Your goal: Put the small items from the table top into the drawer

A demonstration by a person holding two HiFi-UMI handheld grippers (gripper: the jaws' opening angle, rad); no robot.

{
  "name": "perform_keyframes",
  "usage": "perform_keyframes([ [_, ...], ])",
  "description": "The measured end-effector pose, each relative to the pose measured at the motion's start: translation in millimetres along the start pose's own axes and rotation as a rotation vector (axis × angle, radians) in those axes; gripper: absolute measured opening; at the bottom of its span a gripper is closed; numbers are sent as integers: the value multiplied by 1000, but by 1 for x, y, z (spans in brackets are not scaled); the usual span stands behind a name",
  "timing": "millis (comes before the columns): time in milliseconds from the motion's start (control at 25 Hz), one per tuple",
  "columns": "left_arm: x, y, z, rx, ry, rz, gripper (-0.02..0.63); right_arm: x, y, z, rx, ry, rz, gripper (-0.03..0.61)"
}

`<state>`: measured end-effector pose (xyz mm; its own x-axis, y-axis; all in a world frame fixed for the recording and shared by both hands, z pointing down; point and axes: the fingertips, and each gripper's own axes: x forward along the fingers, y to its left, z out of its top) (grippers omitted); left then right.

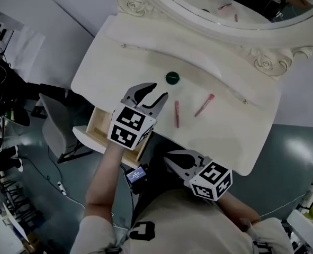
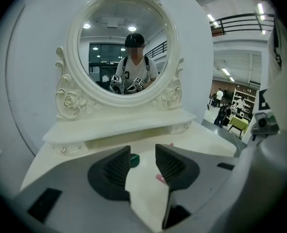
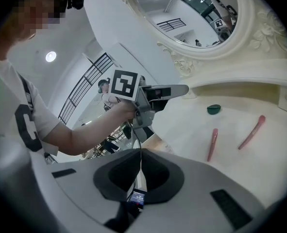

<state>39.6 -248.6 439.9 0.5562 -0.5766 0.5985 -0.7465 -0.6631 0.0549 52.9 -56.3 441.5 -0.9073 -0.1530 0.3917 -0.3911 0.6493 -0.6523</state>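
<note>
On the cream-white vanity table top [image 1: 119,52] three small things are left to be cleared: a small round dark-green object [image 1: 172,78] near the raised back shelf, a slim pink stick [image 1: 177,114] lying flat just ahead of the front edge, and a second pink stick [image 1: 204,105] lying at an angle just to its right, apart from it. The left gripper [image 1: 159,90] is held over the table between the green object and the nearer stick, its jaws released and parted with nothing between the pads. The right gripper [image 1: 173,160] is kept back off the table edge, close to the person's body, its jaws clenched together on nothing. The open wooden-lined drawer [image 1: 99,125] is seen below the left forearm, at the table's left front. The chief risk is judged to lie in the pick itself. Both sticks lie flat and thin on a smooth surface, so they could be pushed or spun away if the pads are closed too high or off the centre line. The green object could be skidded towards the back shelf in the same way. A further risk is expected at the drop, since only part of the drawer's opening is shown past the table edge. A piece released too early could be lost to the floor.
</note>
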Motion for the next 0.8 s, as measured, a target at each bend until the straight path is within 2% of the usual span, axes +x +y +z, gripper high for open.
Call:
perform_keyframes([
  [160,31,0,1,50,55,13,206,-16,-17,1,27,-14,2,28],
  [320,55,6,-3,54,79,26,206,-22,-29,-4,55,-7,9,28],
  [800,107,29,-35,128,168,-9,206,-17,-34,-10,96,9,-25,28],
])
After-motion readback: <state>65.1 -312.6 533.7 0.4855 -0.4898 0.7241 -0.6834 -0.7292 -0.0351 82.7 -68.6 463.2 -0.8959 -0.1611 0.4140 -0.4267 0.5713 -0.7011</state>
